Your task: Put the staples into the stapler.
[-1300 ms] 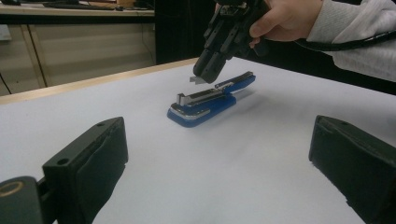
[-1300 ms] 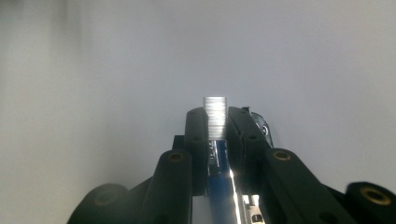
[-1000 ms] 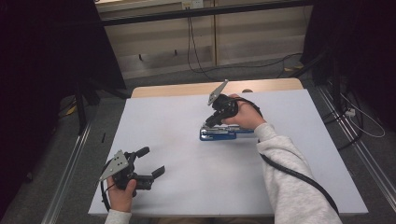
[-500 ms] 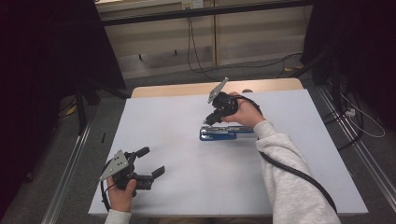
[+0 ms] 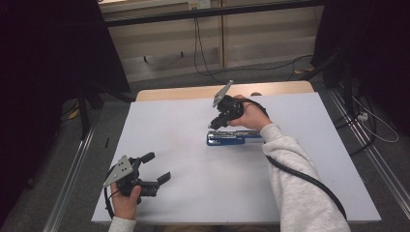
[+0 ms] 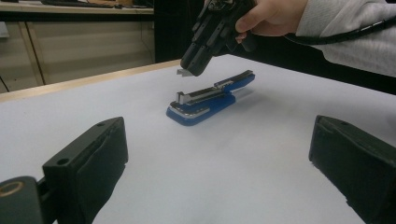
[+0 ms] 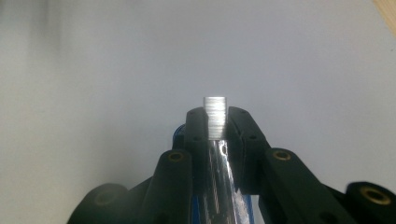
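Observation:
A blue stapler (image 5: 232, 139) lies on the white table top with its metal magazine showing (image 6: 210, 98). My right gripper (image 5: 214, 124) hangs just above the stapler's left end, tilted down, shut on a short silvery strip of staples (image 7: 215, 116). From the left gripper view that strip (image 6: 181, 72) pokes out of the right gripper (image 6: 189, 70) a little above the stapler's front. My left gripper (image 5: 157, 166) rests near the table's front left corner, jaws wide open with nothing between them (image 6: 219, 140), pointing toward the stapler.
The white table top (image 5: 169, 125) has a wooden strip (image 5: 183, 92) along its far edge. A black cable (image 5: 300, 176) trails from the right gripper along the grey sleeve. Metal rails run beside the table, and cables lie on the floor behind.

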